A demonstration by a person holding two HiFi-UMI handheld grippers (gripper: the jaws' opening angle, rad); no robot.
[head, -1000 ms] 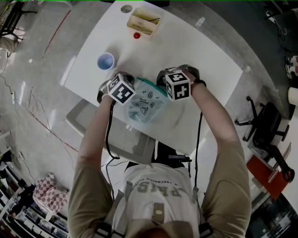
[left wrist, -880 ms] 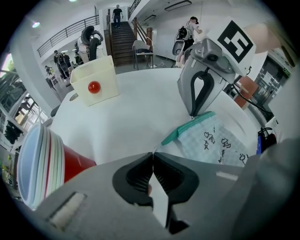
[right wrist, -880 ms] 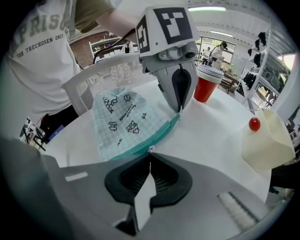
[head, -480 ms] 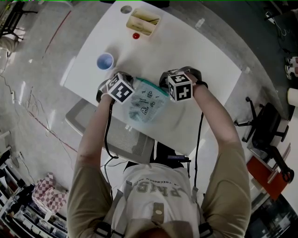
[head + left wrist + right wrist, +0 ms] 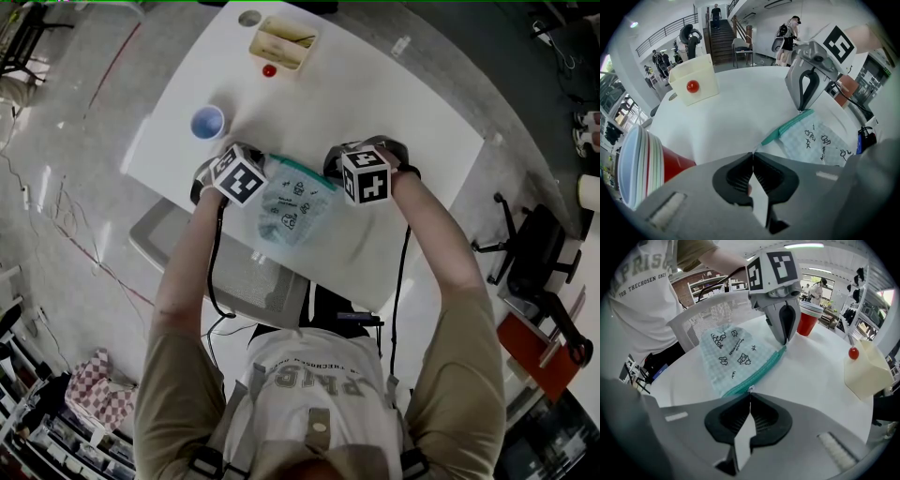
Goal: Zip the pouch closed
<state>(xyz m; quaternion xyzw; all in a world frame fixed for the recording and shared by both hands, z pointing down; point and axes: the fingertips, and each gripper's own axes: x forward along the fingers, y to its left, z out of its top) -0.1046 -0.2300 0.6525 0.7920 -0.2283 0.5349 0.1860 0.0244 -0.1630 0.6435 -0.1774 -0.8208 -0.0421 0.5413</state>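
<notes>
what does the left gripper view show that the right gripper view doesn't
Left gripper view only: the right gripper and a staircase behind. Right gripper view only: the left gripper, a mesh chair and the person's shirt. Both: the pouch with its teal zipper, the cream box with a red ball, the cup stack, and each gripper's own jaws shut on a pouch end.

White tee (image 5: 309, 380) (khaki sleeves (image 5: 178, 370)), black cables (image 5: 214, 272)
</notes>
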